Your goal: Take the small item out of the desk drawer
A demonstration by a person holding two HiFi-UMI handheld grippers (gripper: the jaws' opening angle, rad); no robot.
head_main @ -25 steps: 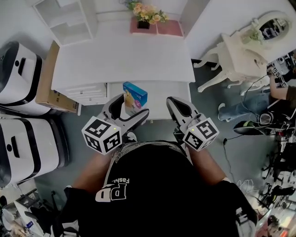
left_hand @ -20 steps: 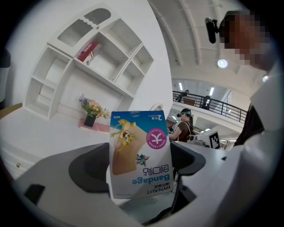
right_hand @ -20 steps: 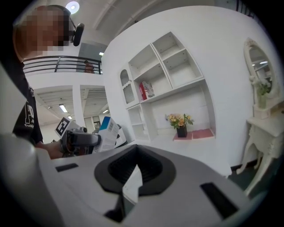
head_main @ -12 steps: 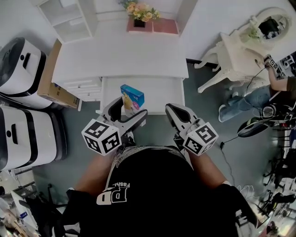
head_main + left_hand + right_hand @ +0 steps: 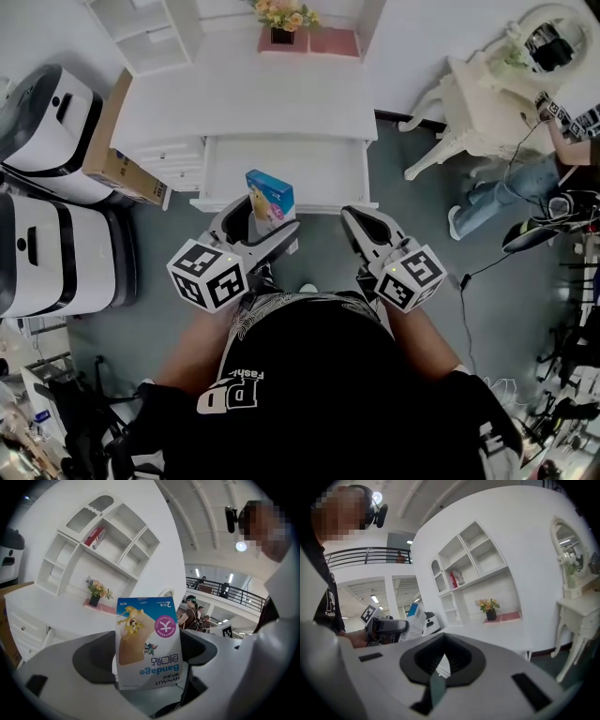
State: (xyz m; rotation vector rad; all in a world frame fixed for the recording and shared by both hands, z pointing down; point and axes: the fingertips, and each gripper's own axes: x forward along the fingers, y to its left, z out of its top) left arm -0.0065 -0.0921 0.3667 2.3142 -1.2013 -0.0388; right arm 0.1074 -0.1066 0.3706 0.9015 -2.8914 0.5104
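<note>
The small item is a blue-and-white bandage box (image 5: 270, 197) with a cartoon print. My left gripper (image 5: 265, 223) is shut on it and holds it upright in the air, just in front of the open white desk drawer (image 5: 225, 169). In the left gripper view the bandage box (image 5: 149, 641) stands between the dark pads, with its print upside down. My right gripper (image 5: 362, 223) hangs beside it to the right, shut with nothing in it. From the right gripper view, the right gripper (image 5: 439, 663) looks past the left gripper (image 5: 386, 629) and the box (image 5: 416, 616).
The white desk (image 5: 248, 98) has a flower pot (image 5: 281, 17) at its back and a shelf unit (image 5: 141, 33) at the far left. A cardboard box (image 5: 111, 169) and white machines (image 5: 52, 267) stand left. A white dressing table (image 5: 497, 94) and a person (image 5: 562, 159) are right.
The desk and open drawer have slid up and away in the head view; both grippers, the left still holding the box, now sit a little farther back from the drawer front.
</note>
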